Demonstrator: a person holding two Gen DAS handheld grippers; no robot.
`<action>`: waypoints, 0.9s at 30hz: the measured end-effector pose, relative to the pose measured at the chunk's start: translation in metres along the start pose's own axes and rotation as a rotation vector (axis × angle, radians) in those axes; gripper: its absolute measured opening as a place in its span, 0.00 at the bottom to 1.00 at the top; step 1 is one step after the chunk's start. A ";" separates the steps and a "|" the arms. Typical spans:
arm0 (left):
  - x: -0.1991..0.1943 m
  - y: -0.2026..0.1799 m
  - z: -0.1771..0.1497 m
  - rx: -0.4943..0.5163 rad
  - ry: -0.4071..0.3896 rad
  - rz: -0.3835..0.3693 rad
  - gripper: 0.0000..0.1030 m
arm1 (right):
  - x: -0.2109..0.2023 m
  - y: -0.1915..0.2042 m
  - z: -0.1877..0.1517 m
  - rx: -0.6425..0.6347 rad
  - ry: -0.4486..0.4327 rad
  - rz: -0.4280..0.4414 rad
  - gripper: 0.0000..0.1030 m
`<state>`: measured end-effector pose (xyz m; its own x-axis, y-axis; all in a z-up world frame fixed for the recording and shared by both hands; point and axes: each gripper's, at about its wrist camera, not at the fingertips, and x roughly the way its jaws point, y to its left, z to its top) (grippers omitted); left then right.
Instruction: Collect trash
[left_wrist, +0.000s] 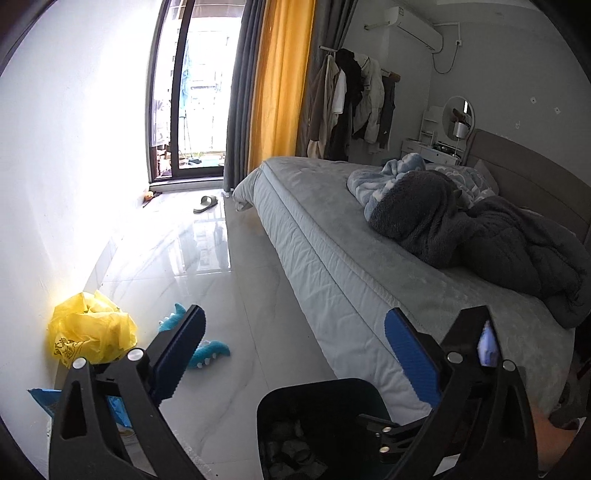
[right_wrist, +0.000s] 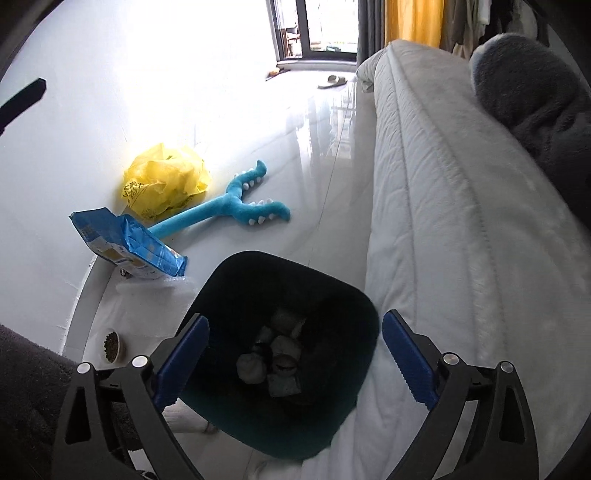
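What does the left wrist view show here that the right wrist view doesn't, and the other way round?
Only the left wrist view: air conditioner, round mirror and the right gripper over the bin.

Only the right wrist view: the whole blue toy, a food bowl and the entire bin opening.

Both: black bin holding crumpled paper, yellow bag, blue packet, bed, slipper. Both grippers are open and empty.

A home bedroom: a made bed (left_wrist: 332, 236), clothes rack (left_wrist: 354, 96), curtains (left_wrist: 277, 81), and balcony door (left_wrist: 192, 92).
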<state>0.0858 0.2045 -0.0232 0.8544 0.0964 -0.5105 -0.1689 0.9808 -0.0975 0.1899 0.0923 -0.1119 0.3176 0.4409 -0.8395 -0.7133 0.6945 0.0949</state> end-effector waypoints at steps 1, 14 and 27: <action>-0.004 -0.006 -0.004 0.007 0.002 0.007 0.96 | -0.011 -0.001 -0.003 -0.006 -0.024 -0.009 0.95; -0.051 -0.076 -0.049 0.084 -0.005 0.064 0.96 | -0.179 -0.056 -0.069 0.103 -0.343 -0.183 0.97; -0.094 -0.107 -0.066 0.113 -0.071 0.000 0.97 | -0.268 -0.081 -0.148 0.239 -0.507 -0.251 0.97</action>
<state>-0.0090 0.0791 -0.0213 0.8877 0.1044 -0.4484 -0.1161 0.9932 0.0013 0.0701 -0.1665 0.0264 0.7575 0.4220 -0.4980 -0.4370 0.8946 0.0934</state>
